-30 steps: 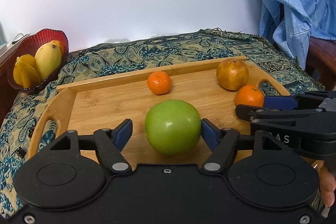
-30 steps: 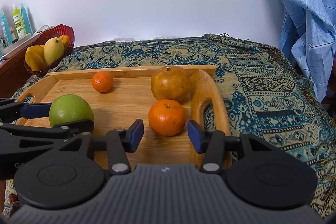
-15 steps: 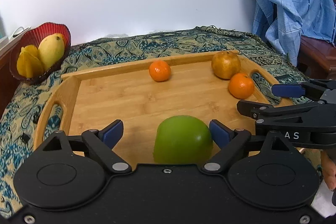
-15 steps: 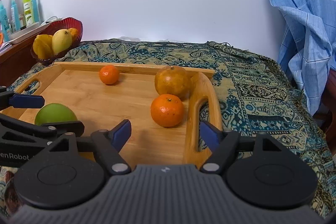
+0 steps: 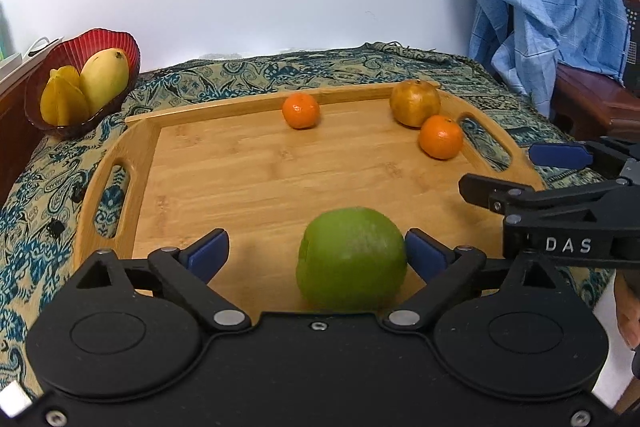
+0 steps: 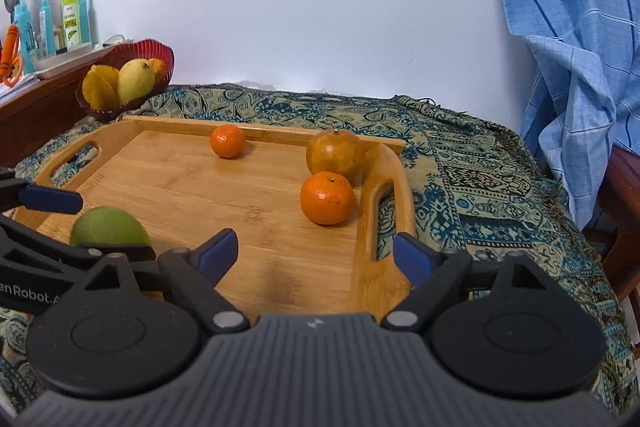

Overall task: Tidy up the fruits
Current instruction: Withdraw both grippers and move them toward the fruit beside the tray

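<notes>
A green apple (image 5: 352,259) lies at the near edge of the wooden tray (image 5: 260,187), between the open fingers of my left gripper (image 5: 316,253), close to the right pad. It also shows in the right wrist view (image 6: 108,227). Two small oranges (image 5: 301,111) (image 5: 441,137) and a brownish round fruit (image 5: 415,103) sit at the tray's far side. My right gripper (image 6: 314,253) is open and empty over the tray's near right part, short of the nearer orange (image 6: 327,197).
A red bowl (image 5: 104,43) with a mango and starfruit stands at the far left on a wooden ledge. A patterned cloth (image 6: 480,187) covers the table. A blue checked cloth (image 6: 580,27) hangs at the right. Bottles (image 6: 72,19) stand far left.
Both grippers have pulled back toward me and opened wider. The apple now sits nearer the left gripper's base and right pad; the oranges look farther away.
</notes>
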`<state>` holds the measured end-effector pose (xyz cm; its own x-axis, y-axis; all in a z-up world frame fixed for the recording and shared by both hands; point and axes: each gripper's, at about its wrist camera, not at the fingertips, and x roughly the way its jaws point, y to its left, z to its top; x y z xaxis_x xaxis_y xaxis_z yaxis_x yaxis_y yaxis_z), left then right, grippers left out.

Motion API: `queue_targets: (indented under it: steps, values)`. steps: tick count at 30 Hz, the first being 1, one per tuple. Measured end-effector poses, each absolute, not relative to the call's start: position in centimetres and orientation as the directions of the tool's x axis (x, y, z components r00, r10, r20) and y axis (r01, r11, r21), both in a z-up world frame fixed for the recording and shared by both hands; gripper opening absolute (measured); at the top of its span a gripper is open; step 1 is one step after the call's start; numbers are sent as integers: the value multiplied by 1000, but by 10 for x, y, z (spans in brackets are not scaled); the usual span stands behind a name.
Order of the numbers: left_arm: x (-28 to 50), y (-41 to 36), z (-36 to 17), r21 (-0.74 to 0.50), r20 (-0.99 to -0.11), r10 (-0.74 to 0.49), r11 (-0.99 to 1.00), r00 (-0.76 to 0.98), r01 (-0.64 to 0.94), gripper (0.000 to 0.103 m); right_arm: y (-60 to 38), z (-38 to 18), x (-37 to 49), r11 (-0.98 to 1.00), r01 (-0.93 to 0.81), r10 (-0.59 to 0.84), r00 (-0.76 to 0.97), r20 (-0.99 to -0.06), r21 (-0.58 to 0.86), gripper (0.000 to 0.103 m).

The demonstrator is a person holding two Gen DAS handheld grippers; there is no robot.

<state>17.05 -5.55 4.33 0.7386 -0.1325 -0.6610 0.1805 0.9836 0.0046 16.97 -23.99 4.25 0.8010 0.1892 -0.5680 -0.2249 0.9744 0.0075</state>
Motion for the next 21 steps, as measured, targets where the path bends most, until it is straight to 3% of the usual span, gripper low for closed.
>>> queue_targets:
  steps: [21]
  values:
    - [92,-41,48,-19,-594,-176,978,785,205,103,-238,42,95,974,-222,216,834,-508,49,99]
